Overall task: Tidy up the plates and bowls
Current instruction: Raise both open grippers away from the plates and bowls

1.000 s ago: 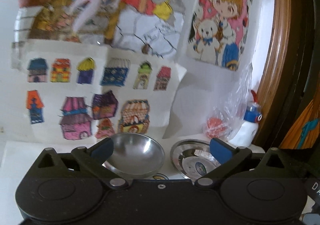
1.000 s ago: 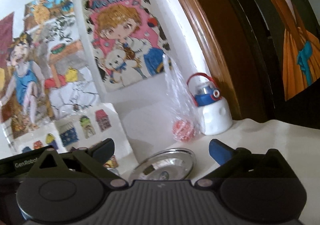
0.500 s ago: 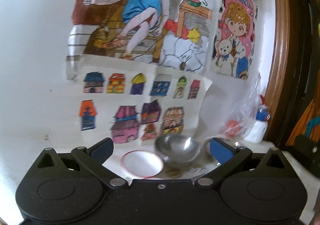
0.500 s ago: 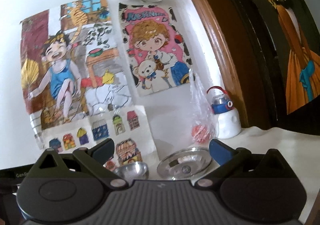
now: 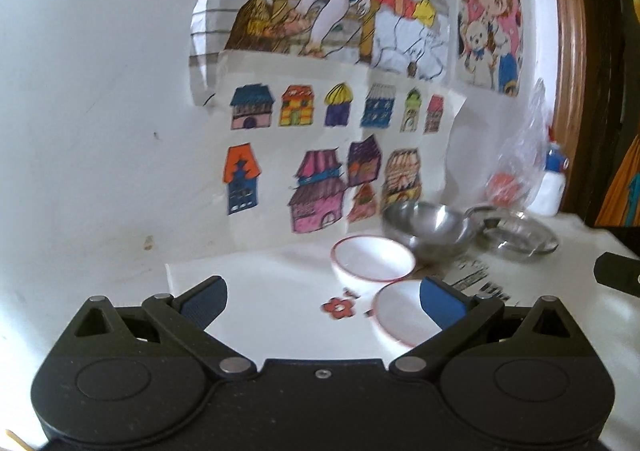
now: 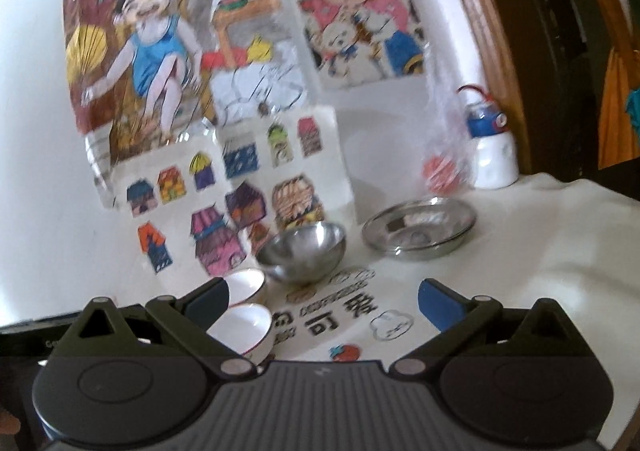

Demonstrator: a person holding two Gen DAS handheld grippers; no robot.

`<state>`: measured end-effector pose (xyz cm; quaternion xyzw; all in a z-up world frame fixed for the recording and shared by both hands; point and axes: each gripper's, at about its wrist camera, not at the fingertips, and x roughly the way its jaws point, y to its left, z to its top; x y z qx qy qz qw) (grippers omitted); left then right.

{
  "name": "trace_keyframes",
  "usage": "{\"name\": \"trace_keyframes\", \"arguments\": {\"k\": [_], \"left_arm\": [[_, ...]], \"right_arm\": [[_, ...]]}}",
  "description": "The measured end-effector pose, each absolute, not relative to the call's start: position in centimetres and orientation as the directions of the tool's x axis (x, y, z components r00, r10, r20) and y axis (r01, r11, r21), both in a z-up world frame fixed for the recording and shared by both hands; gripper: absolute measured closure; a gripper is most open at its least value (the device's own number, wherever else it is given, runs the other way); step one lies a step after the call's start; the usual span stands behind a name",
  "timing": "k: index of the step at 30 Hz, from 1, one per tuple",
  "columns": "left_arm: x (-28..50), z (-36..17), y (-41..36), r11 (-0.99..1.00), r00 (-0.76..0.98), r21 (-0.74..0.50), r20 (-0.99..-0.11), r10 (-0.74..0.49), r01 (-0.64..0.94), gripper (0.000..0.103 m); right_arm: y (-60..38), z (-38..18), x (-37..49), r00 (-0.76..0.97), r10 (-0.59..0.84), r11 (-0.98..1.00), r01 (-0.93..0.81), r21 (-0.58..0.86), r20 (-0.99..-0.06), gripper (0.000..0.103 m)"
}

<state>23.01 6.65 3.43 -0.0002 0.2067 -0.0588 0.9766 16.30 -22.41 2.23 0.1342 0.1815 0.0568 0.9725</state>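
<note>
— What did we see from the left wrist, going from the left of the frame?

— Our left gripper (image 5: 322, 297) had its jaws spread wide with nothing between them but bare table (image 5: 280, 315). The left half of the frame was white wall and coloured drawings (image 5: 320, 155). Right of centre stood the far white bowl (image 5: 373, 262), beyond the fingertips and nearer the right finger. The near white bowl (image 5: 404, 317) lay just below it, partly hidden behind the right blue pad (image 5: 440, 301); we could not tell whether the pad touched it. Further right, toward the wall, sat the steel bowl (image 5: 428, 229), then the shallow steel plate (image 5: 518, 237).

— And from the right wrist?

— Our right gripper (image 6: 322, 301) was also wide open and held nothing. At lower left the near white bowl (image 6: 244, 329) sat partly behind the left finger, with the far white bowl (image 6: 246, 283) just above that fingertip. The steel bowl (image 6: 302, 249) stood in the centre of the frame, above the gap between the jaws and well beyond them. The steel plate (image 6: 420, 231) lay to its right, apart from it, above the right fingertip. Behind the plate, at the right, we saw a plastic bag (image 6: 444, 155) and a white bottle (image 6: 492, 155) against the wall.

— Anything between the jaws there?

— Only a printed sheet (image 6: 344, 311) on the table.
</note>
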Motion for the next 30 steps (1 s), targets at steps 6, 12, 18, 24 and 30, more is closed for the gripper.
{"name": "trace_keyframes", "arguments": {"k": [6, 12, 18, 24, 30], "left_arm": [[24.8, 3.1, 8.2, 0.993, 0.901, 0.04, -0.426, -0.081, 0.109, 0.001], [27.7, 2.9, 9.1, 0.989, 0.888, 0.1, -0.458, -0.048, 0.106, 0.001], [31.2, 2.8, 9.1, 0.987, 0.88, 0.122, -0.474, -0.038, 0.109, 0.001], [34.5, 3.1, 7.4, 0.977, 0.878, 0.156, -0.475, -0.053, 0.144, 0.001], [37.8, 3.7, 5.0, 0.966, 0.883, 0.183, -0.463, -0.078, 0.181, 0.001]], "right_arm": [[-20.2, 2.0, 18.8, 0.901, 0.169, 0.967, -0.073, 0.245, -0.4, 0.0], [-19.1, 1.5, 21.9, 0.867, 0.191, 0.973, -0.105, 0.206, -0.46, 0.0], [-20.0, 1.5, 25.4, 0.869, 0.166, 0.978, -0.086, 0.189, -0.466, 0.0], [-21.8, 0.7, 29.3, 0.871, 0.141, 0.976, -0.044, 0.212, -0.47, 0.0], [-22.9, -0.6, 33.3, 0.865, 0.168, 0.963, -0.043, 0.265, -0.473, 0.0]]}}
